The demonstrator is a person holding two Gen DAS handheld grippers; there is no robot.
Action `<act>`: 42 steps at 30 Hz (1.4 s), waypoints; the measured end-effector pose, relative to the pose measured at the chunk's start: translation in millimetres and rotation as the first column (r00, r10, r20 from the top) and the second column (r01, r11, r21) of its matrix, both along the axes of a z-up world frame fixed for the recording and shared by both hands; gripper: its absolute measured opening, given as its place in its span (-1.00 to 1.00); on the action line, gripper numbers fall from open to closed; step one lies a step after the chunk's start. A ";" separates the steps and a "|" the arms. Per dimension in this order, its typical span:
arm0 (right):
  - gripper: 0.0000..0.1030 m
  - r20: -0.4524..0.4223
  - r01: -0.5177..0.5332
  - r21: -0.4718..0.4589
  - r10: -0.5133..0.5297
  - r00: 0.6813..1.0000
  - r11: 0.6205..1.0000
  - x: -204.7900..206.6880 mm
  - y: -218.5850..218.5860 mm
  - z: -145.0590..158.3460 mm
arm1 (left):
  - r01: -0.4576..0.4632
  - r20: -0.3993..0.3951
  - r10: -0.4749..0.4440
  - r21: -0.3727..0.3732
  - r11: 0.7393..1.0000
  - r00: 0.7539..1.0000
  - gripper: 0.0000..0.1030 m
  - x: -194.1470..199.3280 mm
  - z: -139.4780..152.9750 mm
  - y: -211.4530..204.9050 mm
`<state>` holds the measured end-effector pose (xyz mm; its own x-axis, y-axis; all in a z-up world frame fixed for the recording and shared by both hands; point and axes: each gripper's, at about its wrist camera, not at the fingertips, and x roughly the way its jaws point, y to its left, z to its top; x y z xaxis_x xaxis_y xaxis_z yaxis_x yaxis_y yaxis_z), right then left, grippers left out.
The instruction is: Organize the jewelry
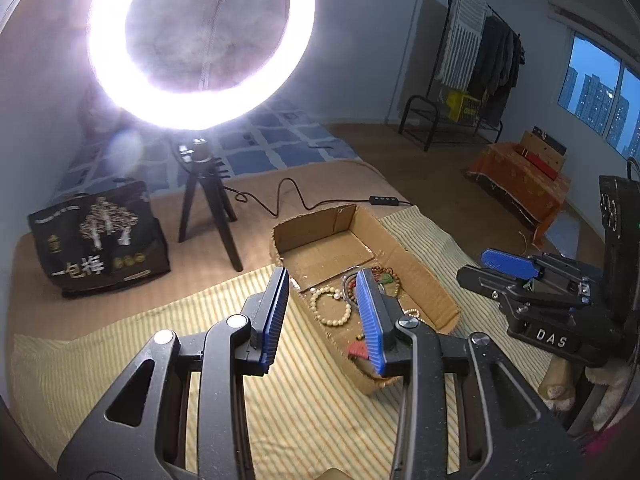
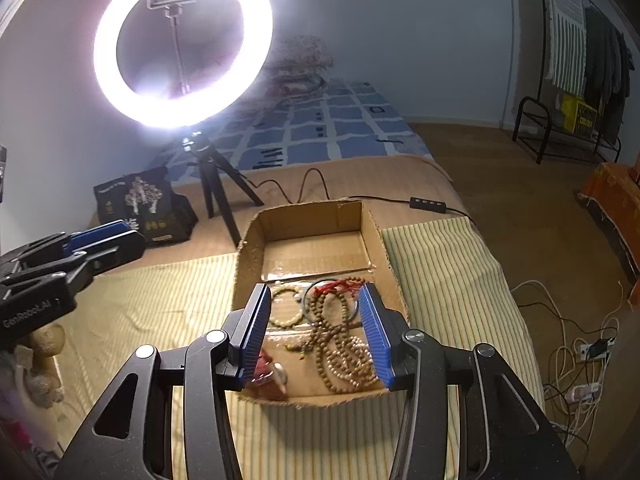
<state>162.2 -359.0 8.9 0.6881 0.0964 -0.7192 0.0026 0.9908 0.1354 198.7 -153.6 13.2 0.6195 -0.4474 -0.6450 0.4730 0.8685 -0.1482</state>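
An open cardboard box lies on a striped yellow cloth. Inside it are a cream bead bracelet, a long brown bead string with a red tassel, a metal bangle and a small red item. My left gripper hangs open above the box's near left side, nothing between its blue pads. My right gripper is open above the box's near end, also holding nothing. Each gripper shows in the other view, the right and the left.
A lit ring light on a black tripod stands behind the box, beside a black printed bag. Its cable and controller run past the box's far side. Cables and a power strip lie on the floor at right.
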 end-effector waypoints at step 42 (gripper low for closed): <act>0.47 0.130 -0.034 -0.074 0.043 0.991 0.997 -56.2 58.9 29.2 | -0.041 0.133 0.042 -0.005 0.999 0.990 0.68 -104.6 15.9 59.1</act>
